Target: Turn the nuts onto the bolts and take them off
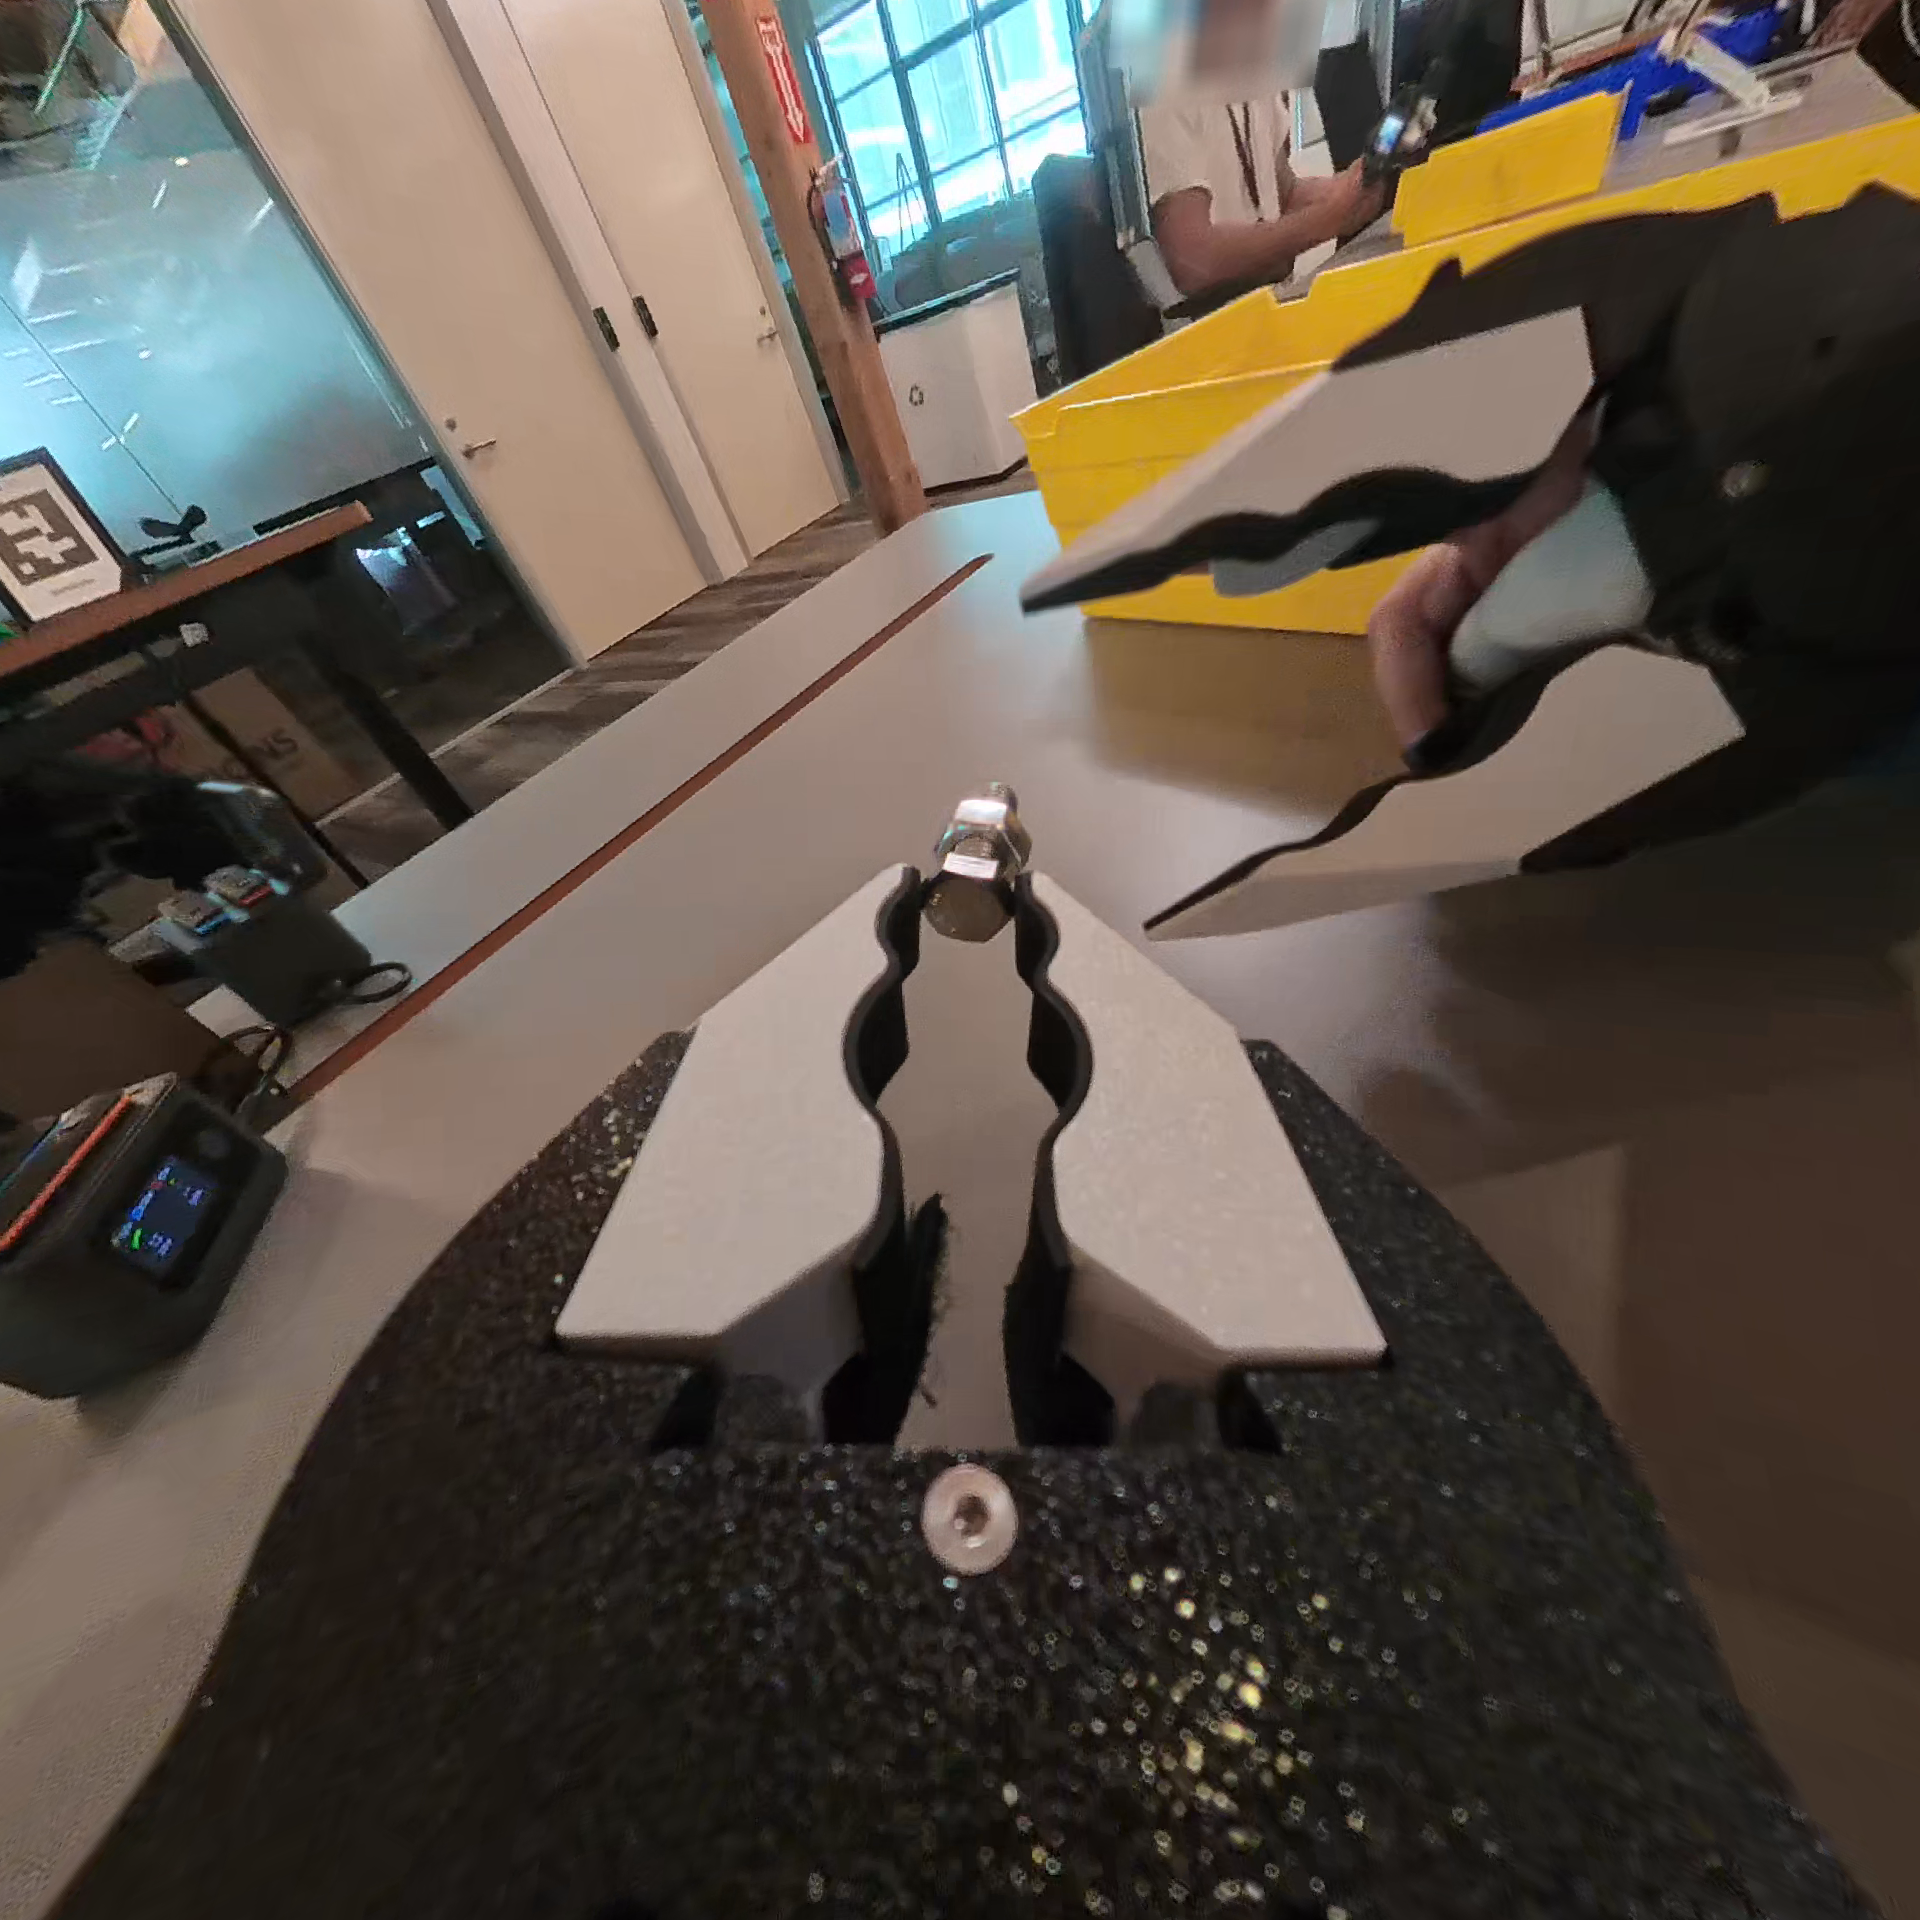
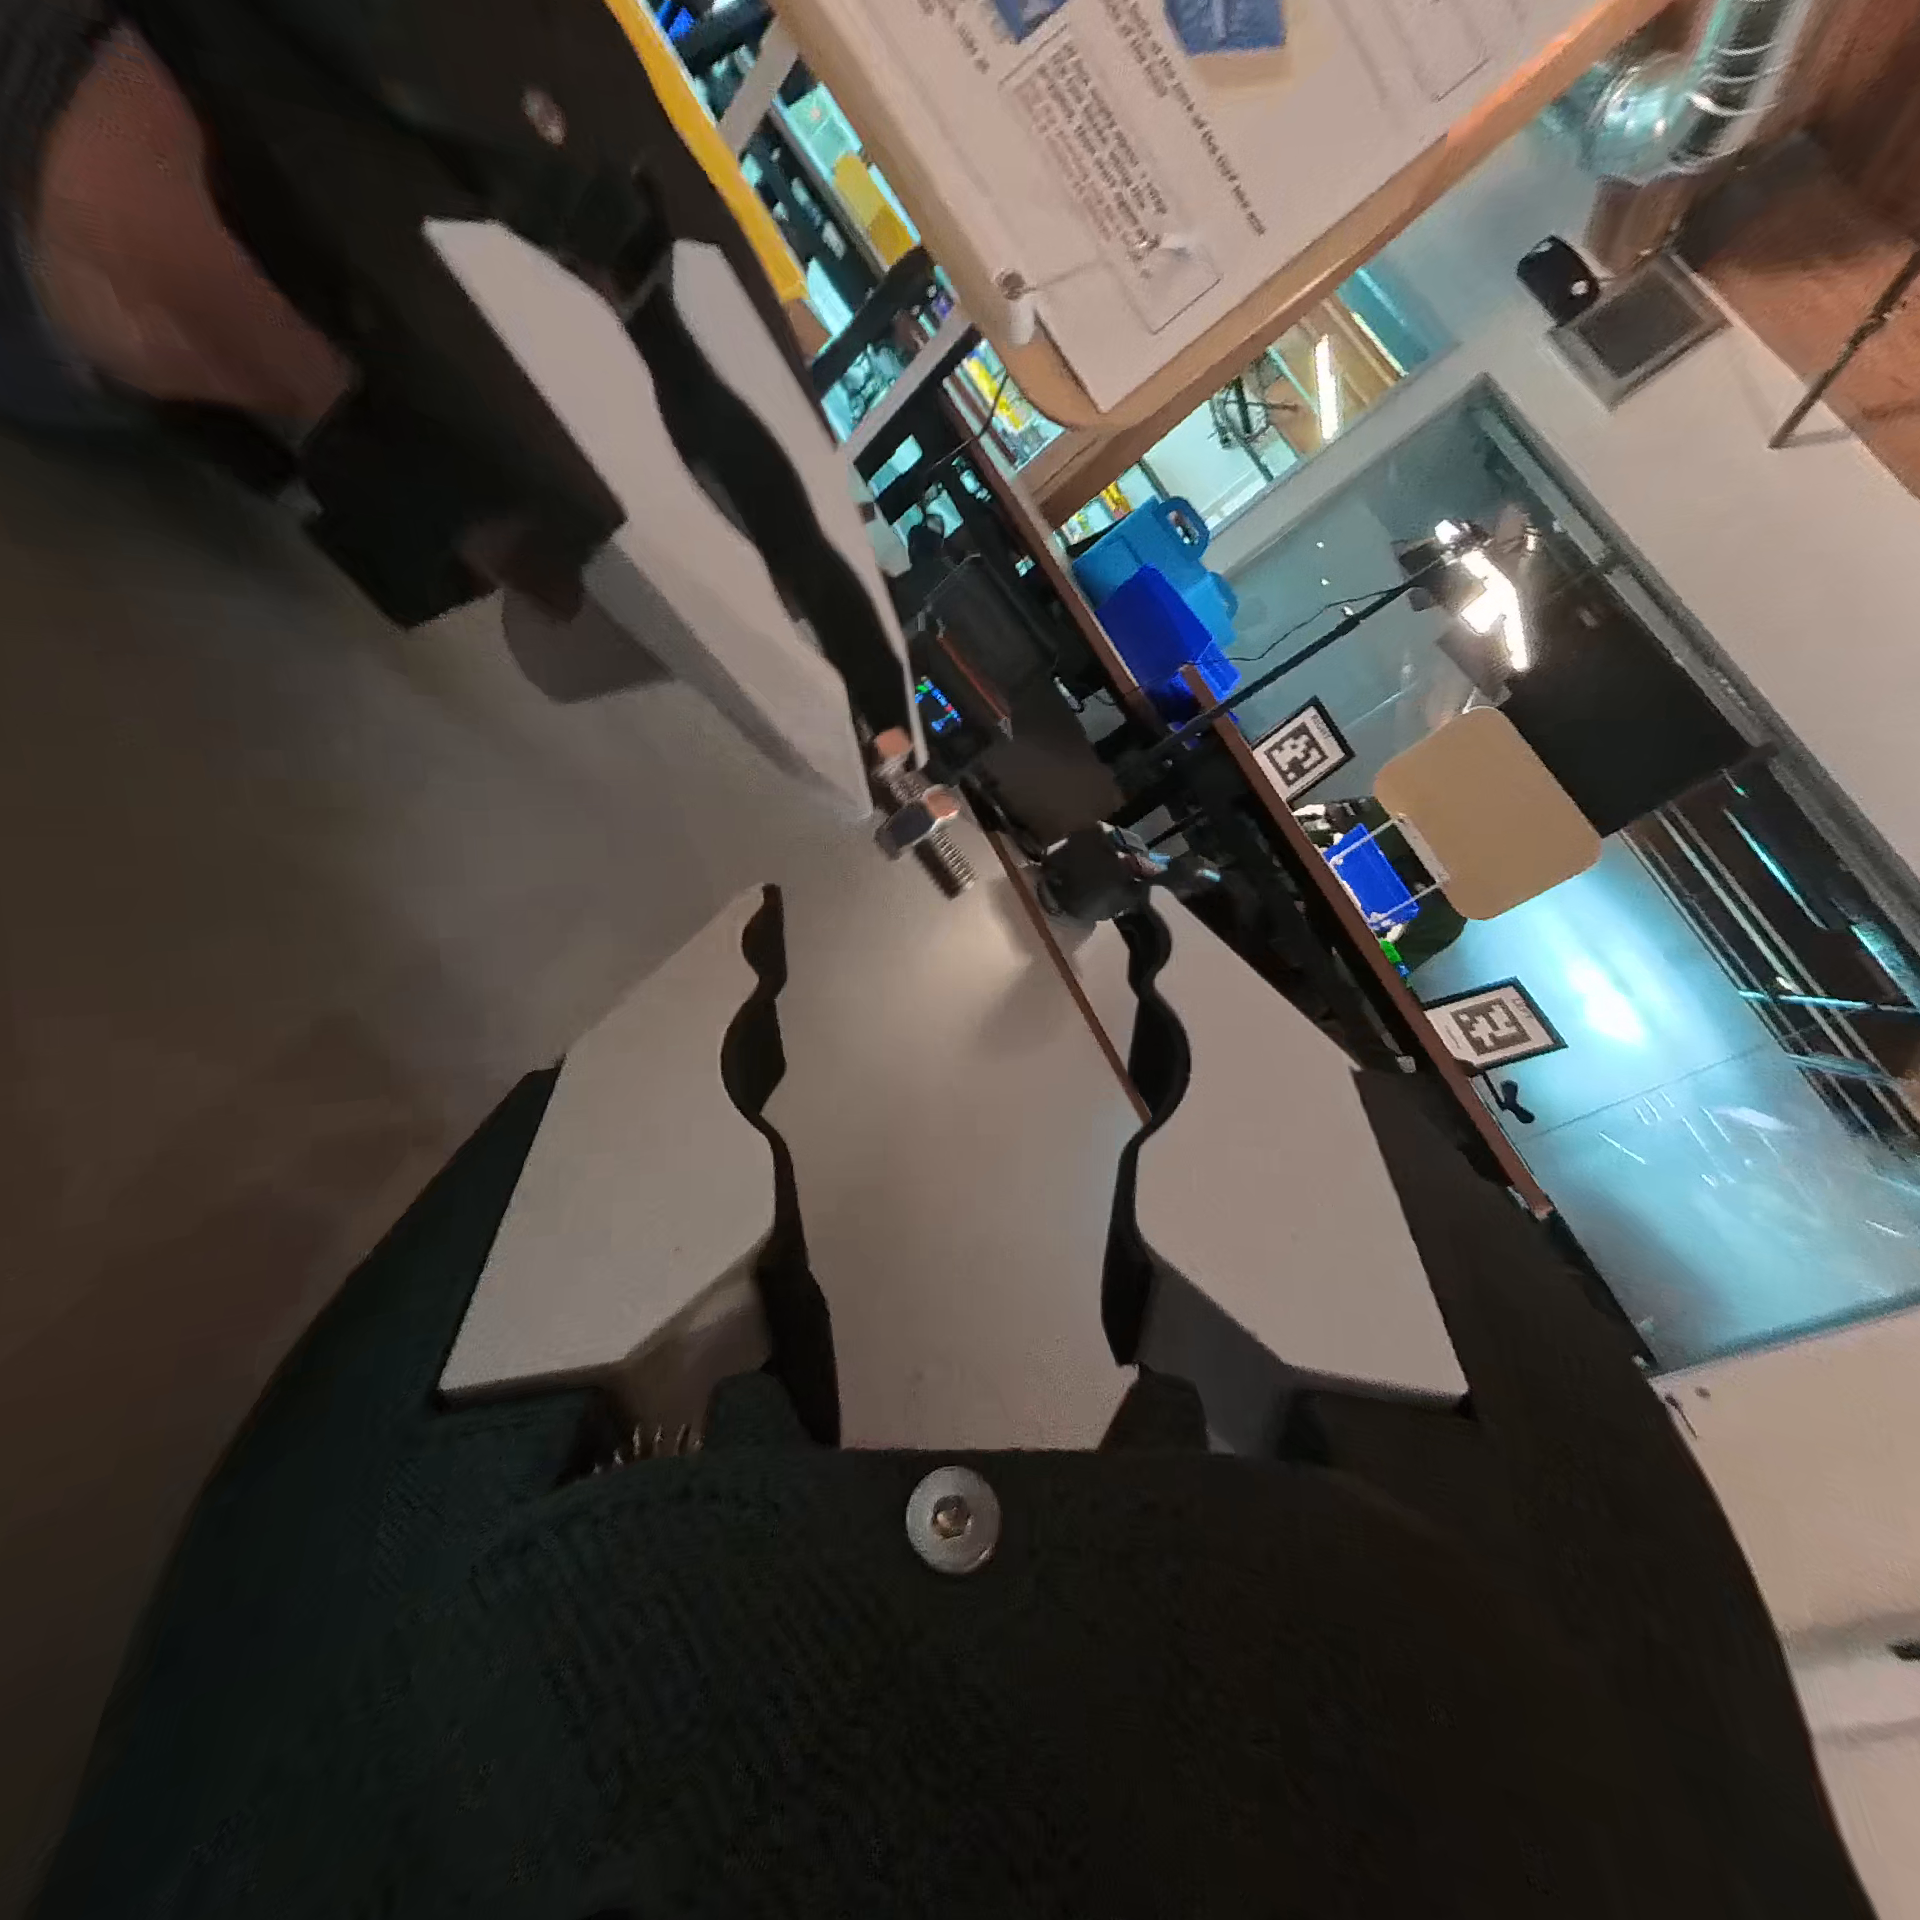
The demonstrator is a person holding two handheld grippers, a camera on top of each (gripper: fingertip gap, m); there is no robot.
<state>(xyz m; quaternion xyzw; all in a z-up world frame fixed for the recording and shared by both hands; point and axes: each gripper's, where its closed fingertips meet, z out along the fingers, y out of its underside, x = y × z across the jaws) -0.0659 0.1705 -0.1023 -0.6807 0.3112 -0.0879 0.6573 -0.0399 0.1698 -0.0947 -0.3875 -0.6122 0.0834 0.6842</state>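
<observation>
Steel bolt (image 1: pixel 968 904) pinched by head in left gripper (image 1: pixel 966 894), shank pointing away along fingers, nut (image 1: pixel 982 836) threaded on. Right gripper (image 2: pixel 951 914) spread wide, empty, just beside nut.

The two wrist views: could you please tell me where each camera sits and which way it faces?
Left wrist view: on the left gripper, facing along the grey table; its fingers clamp a silver steel bolt carrying a hex nut.
Right wrist view: on the open right gripper, tilted, facing the left gripper's fingers.
Shared: bolt, nut, both grippers.
</observation>
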